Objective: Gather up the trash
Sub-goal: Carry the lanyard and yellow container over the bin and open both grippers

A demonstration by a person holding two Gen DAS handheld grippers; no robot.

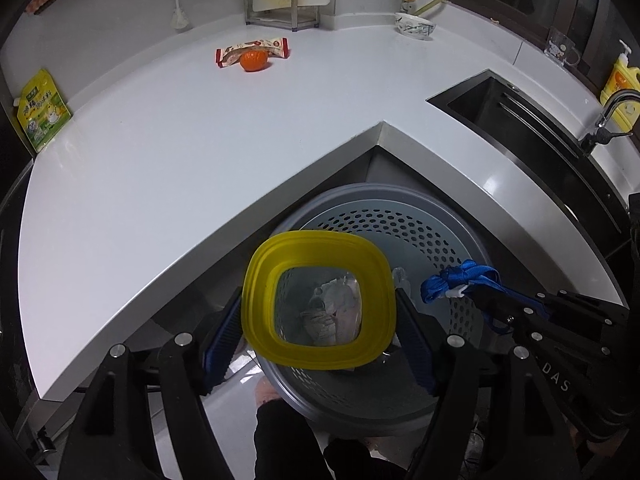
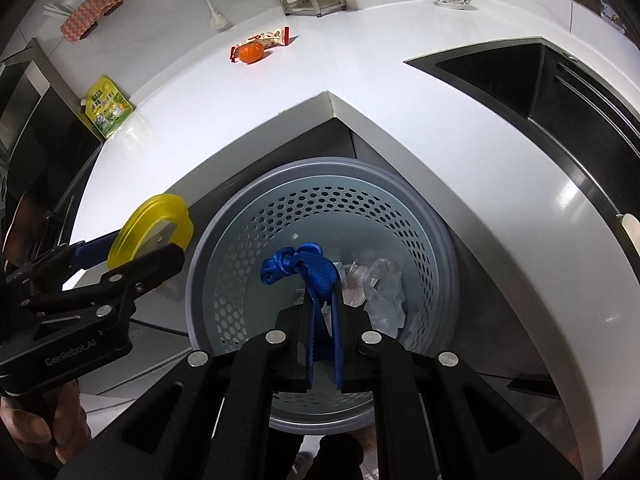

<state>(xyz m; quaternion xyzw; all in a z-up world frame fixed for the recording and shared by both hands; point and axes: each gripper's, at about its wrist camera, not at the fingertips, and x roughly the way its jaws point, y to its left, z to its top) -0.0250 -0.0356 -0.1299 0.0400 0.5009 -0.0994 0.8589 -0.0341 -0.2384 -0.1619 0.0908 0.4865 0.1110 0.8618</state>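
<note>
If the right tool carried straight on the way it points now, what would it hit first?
Probably the trash lying in the grey perforated bin: the right tool, shut on the blue strap, points down into it, towards crumpled clear plastic. Depth is unclear.

The left gripper points steeply downward, its blue-padded fingers spread wide to either side of a yellow lid. The right gripper points steeply down too, its jaws nearly together and pinching a blue strap. A hand grips the left gripper's handle from below.
</note>
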